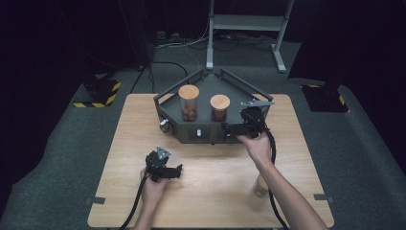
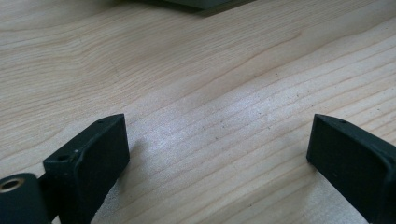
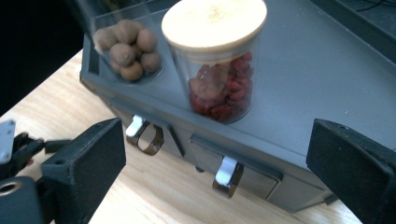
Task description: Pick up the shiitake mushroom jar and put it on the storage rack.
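High view: pale wooden table (image 1: 210, 191) on grey carpet (image 1: 57, 158), dark room. We see right gripper (image 1: 234, 128), jaws wide and empty, at grey tray (image 1: 191, 134) holding red-berry jar (image 1: 219, 107). Left gripper (image 1: 178, 171), jaws wide and empty, rests on table.

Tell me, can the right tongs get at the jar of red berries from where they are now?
Probably yes: the right tongs are open, and the jar of red berries stands straight ahead on the grey tray with nothing between.

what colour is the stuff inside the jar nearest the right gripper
Red, like dried berries, inside the jar; clearest in the right gripper view.
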`<action>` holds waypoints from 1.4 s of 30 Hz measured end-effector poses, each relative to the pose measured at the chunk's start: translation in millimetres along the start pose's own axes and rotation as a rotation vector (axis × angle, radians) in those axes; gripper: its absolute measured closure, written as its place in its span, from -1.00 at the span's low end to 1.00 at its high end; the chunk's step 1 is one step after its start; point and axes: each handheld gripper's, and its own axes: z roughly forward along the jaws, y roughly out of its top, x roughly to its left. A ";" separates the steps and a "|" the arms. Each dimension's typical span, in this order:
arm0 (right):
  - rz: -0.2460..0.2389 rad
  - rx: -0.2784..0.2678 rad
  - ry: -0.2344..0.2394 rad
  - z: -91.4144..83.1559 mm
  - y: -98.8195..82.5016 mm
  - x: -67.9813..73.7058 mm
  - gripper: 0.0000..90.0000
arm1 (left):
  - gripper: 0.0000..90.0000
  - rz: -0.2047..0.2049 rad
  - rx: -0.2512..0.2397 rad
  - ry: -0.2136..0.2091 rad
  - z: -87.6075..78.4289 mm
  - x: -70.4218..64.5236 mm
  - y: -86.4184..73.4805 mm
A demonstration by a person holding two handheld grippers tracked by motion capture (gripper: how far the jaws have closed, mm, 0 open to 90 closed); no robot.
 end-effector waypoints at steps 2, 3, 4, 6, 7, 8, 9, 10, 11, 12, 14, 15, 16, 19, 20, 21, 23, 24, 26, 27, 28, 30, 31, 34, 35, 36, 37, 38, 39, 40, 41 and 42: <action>-0.020 0.010 -0.002 -1.9 -2.5 -0.6 -0.88 | -0.87 0.001 0.000 0.000 0.0 0.0 0.0; -0.027 0.012 -0.002 -2.5 -3.5 -0.8 -0.88 | -0.87 0.000 0.000 0.000 0.0 0.0 0.0; -0.033 0.014 0.002 -3.5 -5.3 -1.5 -0.88 | -0.87 0.000 0.000 0.000 0.0 0.0 0.0; -0.039 0.011 0.006 -5.1 -8.2 -2.9 -0.88 | -0.87 0.001 0.000 0.000 0.0 0.0 0.0; -0.040 0.010 0.007 -5.6 -9.2 -3.4 -0.88 | -0.87 0.001 0.000 0.000 0.0 0.0 0.0; -0.045 0.007 0.008 -6.3 -10.8 -4.6 -0.88 | -0.87 0.001 0.000 0.000 0.0 0.0 0.0; -0.045 0.007 0.008 -6.3 -10.8 -4.6 -0.88 | -0.87 0.001 0.000 0.000 0.0 0.0 0.0; -0.044 0.005 0.010 -7.2 -12.5 -5.7 -0.88 | -0.87 0.001 0.000 0.000 0.0 0.0 0.0; -0.040 0.000 0.016 -8.1 -14.5 -7.8 -0.88 | -0.87 0.001 0.000 0.000 0.0 0.0 0.0; -0.036 -0.001 0.021 -8.9 -15.4 -8.9 -0.88 | -0.87 0.000 0.000 0.000 0.0 0.0 0.0; -0.030 -0.004 0.033 -10.5 -16.6 -10.9 -0.88 | -0.87 0.001 0.000 0.000 0.0 0.0 0.0; -0.027 -0.005 0.038 -11.5 -17.2 -12.2 -0.88 | -0.87 0.001 0.000 0.000 0.0 0.0 0.0; -0.023 -0.013 0.044 -12.6 -18.1 -13.7 -0.88 | -0.87 0.001 0.000 0.000 0.0 0.0 0.0; -0.025 -0.025 0.043 -14.9 -20.6 -16.4 -0.88 | -0.87 0.001 0.000 0.000 0.0 0.0 0.0; -0.029 -0.024 0.039 -15.4 -21.5 -17.1 -0.88 | -0.87 0.001 0.000 0.000 0.0 0.0 0.0; -0.031 -0.025 0.036 -15.7 -22.4 -17.5 -0.88 | -0.87 0.001 0.000 0.000 0.0 -0.1 0.0; -0.038 -0.029 0.027 -16.9 -24.8 -19.1 -0.88 | -0.87 0.001 0.000 0.000 0.0 -0.1 0.0; -0.041 -0.034 0.018 -17.9 -26.8 -20.5 -0.88 | -0.87 0.001 0.000 0.000 0.0 -0.1 0.0; -0.043 -0.043 0.015 -19.3 -29.3 -22.1 -0.88 | -0.87 0.001 0.000 0.000 0.0 0.0 0.0; -0.044 -0.046 0.012 -20.0 -30.6 -22.8 -0.88 | -0.87 0.001 0.000 0.000 0.0 0.0 0.0; -0.047 -0.050 0.009 -20.7 -32.0 -23.6 -0.88 | -0.87 0.001 0.000 0.000 0.0 0.0 0.0; -0.050 -0.060 0.010 -22.3 -34.7 -25.1 -0.88 | -0.87 0.001 0.000 0.000 0.0 0.0 0.0; -0.051 -0.068 0.009 -23.2 -36.1 -25.9 -0.88 | -0.87 0.001 0.000 0.000 0.0 0.0 0.0; -0.043 -0.087 0.009 -24.8 -40.3 -29.0 -0.89 | -0.87 0.001 0.000 0.000 0.0 0.0 0.0; -0.039 -0.089 0.010 -25.0 -41.4 -29.9 -0.89 | -0.87 0.001 0.000 0.000 0.0 0.0 0.0; -0.036 -0.093 0.010 -25.1 -42.8 -31.2 -0.89 | -0.87 0.001 0.000 0.000 0.0 0.0 0.0; -0.032 -0.095 0.004 -25.4 -44.3 -32.8 -0.89 | -0.87 0.001 0.000 0.000 0.0 0.0 0.0; -0.025 -0.098 0.003 -25.7 -45.4 -34.1 -0.89 | -0.87 0.001 0.000 0.000 0.0 0.0 0.0; -0.020 -0.100 0.005 -26.0 -46.2 -35.2 -0.90 | -0.87 0.001 0.000 0.000 0.0 0.0 0.0; -0.010 -0.105 0.012 -26.4 -47.1 -36.5 -0.91 | -0.87 0.001 0.000 0.000 0.0 0.0 0.0; -0.003 -0.108 0.021 -27.0 -47.9 -37.9 -0.91 | -0.87 0.001 0.000 0.000 0.0 0.0 0.0; 0.005 -0.105 0.029 -27.9 -48.5 -39.3 -0.91 | -0.87 0.001 0.000 0.000 0.0 0.0 0.0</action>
